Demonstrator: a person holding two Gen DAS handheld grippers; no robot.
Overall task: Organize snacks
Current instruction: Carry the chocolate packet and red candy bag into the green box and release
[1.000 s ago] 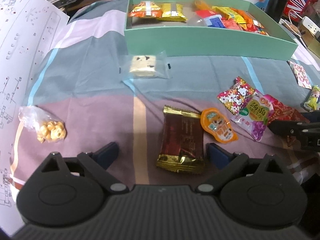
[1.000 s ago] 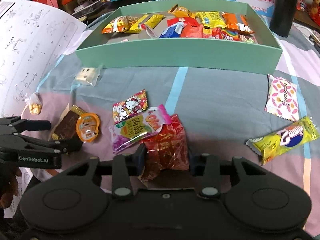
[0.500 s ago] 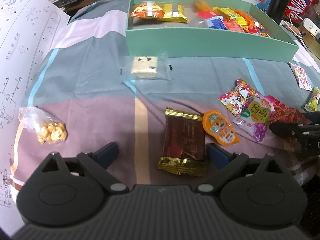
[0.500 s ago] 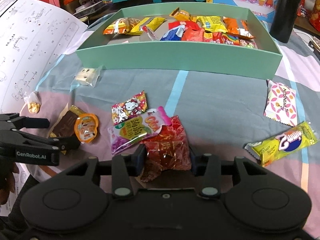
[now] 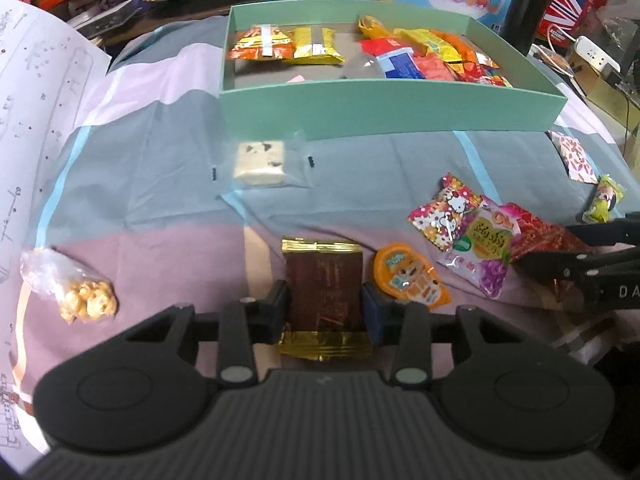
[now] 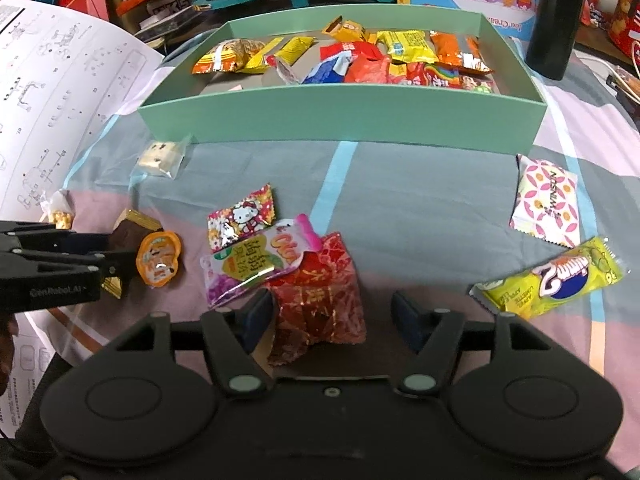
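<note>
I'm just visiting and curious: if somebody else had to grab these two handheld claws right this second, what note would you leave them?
Left gripper: fingers shut on the brown gold-edged packet, which lies on the cloth.
Right gripper: fingers open either side of the red packet, not gripping it.
Done: a pile of snacks already lies in the green box.
Left on the cloth: orange jelly cup, Hello Kitty packet, pink-and-purple packet, green bar, pink-patterned sachet, nougat square, popcorn bag.
Next, probably: lift the brown packet into the box, then close on the red one.
</note>
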